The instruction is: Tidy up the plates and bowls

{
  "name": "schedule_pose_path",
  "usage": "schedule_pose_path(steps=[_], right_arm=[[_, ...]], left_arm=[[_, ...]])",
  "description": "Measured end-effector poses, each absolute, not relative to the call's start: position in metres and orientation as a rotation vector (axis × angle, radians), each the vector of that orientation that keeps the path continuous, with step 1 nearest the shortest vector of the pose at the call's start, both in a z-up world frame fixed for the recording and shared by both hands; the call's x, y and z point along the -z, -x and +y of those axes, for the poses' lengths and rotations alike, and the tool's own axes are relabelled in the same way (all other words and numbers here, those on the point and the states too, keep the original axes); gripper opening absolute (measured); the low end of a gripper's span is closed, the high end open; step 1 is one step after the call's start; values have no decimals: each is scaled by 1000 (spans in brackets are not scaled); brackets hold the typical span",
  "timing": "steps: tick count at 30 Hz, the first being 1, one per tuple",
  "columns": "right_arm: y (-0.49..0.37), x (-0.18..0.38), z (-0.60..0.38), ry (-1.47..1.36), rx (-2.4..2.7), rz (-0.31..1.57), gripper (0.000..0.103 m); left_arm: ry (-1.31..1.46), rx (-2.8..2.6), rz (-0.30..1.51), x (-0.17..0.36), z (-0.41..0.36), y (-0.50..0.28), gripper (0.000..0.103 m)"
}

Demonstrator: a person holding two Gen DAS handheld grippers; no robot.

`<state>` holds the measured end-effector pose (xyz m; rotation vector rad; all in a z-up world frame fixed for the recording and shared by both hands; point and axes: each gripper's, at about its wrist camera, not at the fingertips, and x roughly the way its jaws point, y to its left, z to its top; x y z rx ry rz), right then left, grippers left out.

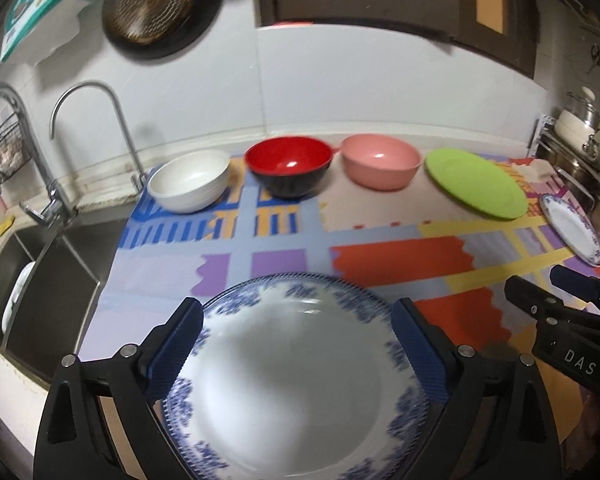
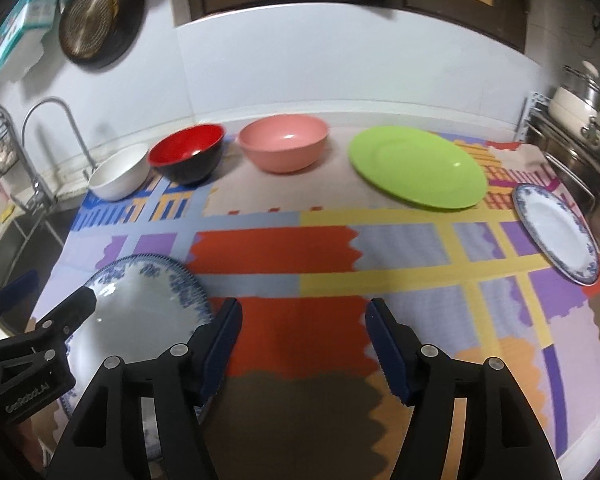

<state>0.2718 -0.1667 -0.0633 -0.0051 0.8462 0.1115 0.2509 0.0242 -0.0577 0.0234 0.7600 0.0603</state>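
Below open left gripper [image 1: 296, 344], plate [image 1: 288, 380] (round) lies flat.

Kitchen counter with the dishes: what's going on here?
A person is sorting dishes on a patterned mat with a tool in each hand. Both tools are open and hold nothing. The left tool frames a blue-patterned plate lying on the mat near the front; the right tool is over bare mat beside it. Along the back stand a white bowl, a red-and-black bowl, a pink bowl and a green plate. A second blue-patterned plate lies at the far right.
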Motion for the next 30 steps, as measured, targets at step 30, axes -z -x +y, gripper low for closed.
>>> schedule_pose_path(steps=[30], right_arm=[[-338,5,-292,-29,-14,683,71]], left_arm=[[-8,117,579,-7,-105,-342,101]])
